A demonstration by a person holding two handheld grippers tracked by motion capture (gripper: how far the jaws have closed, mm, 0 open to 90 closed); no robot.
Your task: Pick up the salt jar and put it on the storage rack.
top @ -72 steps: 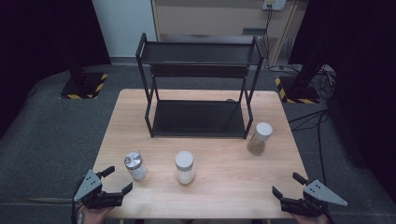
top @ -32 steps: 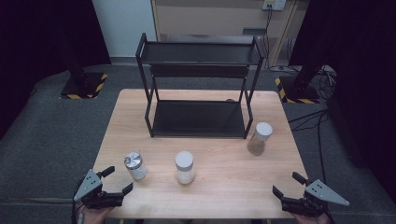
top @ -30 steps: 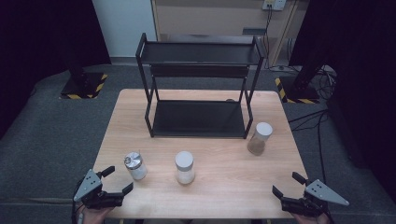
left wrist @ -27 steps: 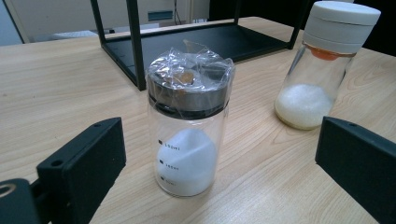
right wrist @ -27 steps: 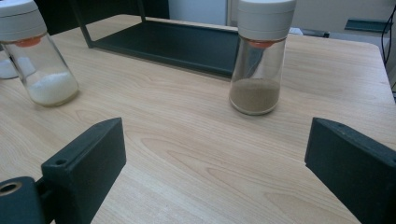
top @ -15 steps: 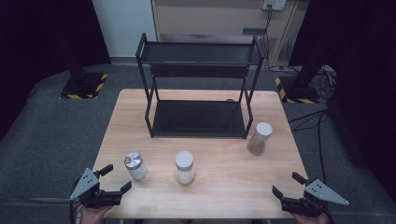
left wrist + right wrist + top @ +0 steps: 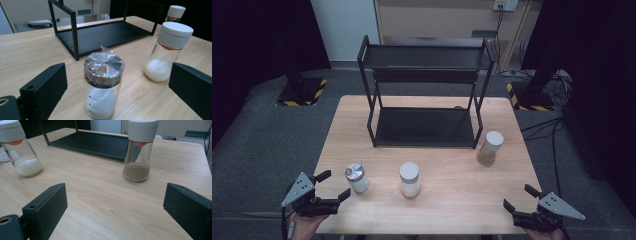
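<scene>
Three jars stand upright on the counter point(image 7: 447, 205) in front of the black two-tier rack point(image 7: 424, 95). The left hand-held gripper point(image 7: 332, 186), jaws spread wide and holding nothing, sits at the counter's near left corner with the foil-capped jar point(image 7: 356, 177) directly ahead of it; in the left gripper view this jar point(image 7: 103, 85) stands centred between the two black jaws and close to them, not yet touched. Its long axis is vertical, so a level, sideways closing of the jaws would meet its glass wall. The white-lidded jar of white powder point(image 7: 409, 179) stands just beside it, further from the rack's left post, and the jar of brown powder point(image 7: 489, 148) stands near the rack's right front leg. The right hand-held gripper point(image 7: 521, 198), likewise wide open and empty, rests at the near right corner; the brown-powder jar point(image 7: 139, 151) lies ahead of it but well apart. The left hand-held gripper is therefore judged the nearer to a grasp. Faint printed marks show on the foil-capped jar's glass, possibly graduation lines, too small to read; no brand or label can be made out elsewhere.
</scene>
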